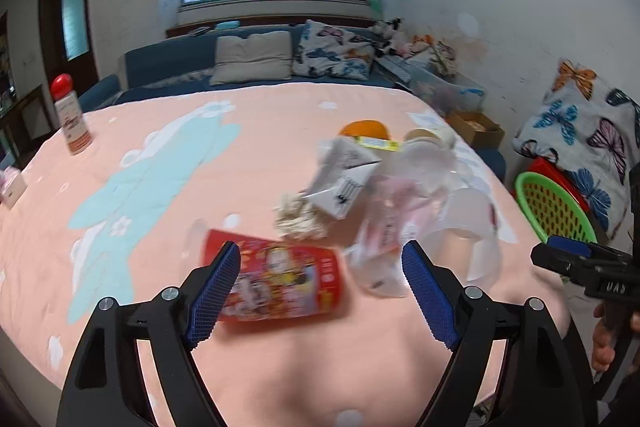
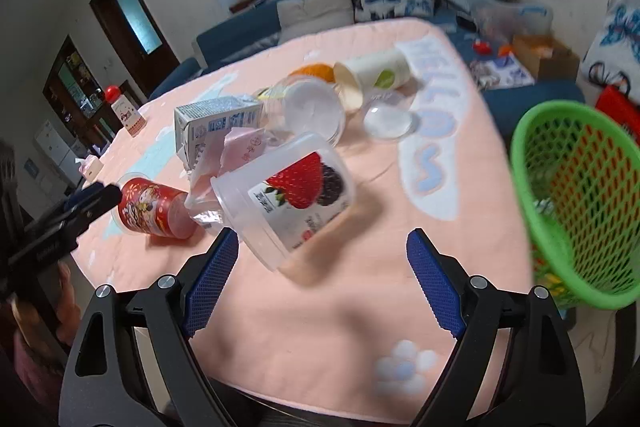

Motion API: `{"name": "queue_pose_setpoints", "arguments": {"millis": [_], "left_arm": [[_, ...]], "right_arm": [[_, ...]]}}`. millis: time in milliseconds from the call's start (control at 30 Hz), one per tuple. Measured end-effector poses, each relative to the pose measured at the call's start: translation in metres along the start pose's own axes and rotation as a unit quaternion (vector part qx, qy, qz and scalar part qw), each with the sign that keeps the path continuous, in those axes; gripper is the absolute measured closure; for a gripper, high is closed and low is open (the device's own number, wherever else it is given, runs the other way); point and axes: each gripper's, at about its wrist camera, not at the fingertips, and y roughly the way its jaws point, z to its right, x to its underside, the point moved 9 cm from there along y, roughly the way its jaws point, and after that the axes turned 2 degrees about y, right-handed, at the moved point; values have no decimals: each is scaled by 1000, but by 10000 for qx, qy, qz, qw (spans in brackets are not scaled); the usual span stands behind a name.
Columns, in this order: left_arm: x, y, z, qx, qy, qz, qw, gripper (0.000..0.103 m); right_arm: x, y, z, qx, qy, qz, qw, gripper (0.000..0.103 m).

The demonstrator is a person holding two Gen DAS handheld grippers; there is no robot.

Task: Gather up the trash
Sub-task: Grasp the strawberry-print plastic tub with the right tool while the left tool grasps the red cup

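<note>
Approaching: both tools hang over the near edge of a pink-covered surface, angled down at a heap of trash.
Left tool: jaws wide apart, nothing clamped between them.
Right tool: jaws wide apart too, holding nothing.
Nearest target, left: the red printed cup lies on its side just past the left tool's pads, overlapped by the left-hand pad in the picture; no contact can be confirmed.
Long axis, red cup: runs across the left wrist view, roughly in line with the gap between the jaws, so by my reading the wrist would need a roll to grip across the body.
Nearest target, right: the clear strawberry-label cup lies tipped over just ahead of the right tool, toward its left-hand pad, mouth pointing up-left.
Rest of the heap: milk carton, crumpled pink wrapper, clear dome lid and white paper cup, all farther back.
Destination: green mesh basket off the surface's right edge, closer to the right tool.
Nearer hand: left for the red cup, right for the strawberry cup.
</note>
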Motion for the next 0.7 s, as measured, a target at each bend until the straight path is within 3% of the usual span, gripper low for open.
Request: {"name": "queue_pose_setpoints", "arguments": {"millis": [233,433,533,700], "left_arm": [[5,3,-29,-19,-209,1,9998,21],[10,6,-44,12,-205,-17,9998,20],[13,9,-54,20,-240,-48,9997,20],[15,15,-70,46,-309,-108,9995,20]], "right_arm": [[-17,25,-6,-446,1100,-529,9915,17],[-27,50,5,-767,2482,-888,9616,17],[-27,58,8,-752,2769,-968,9530,17],[-23,65,6,-650,2876,-1111,9490,16]]}}
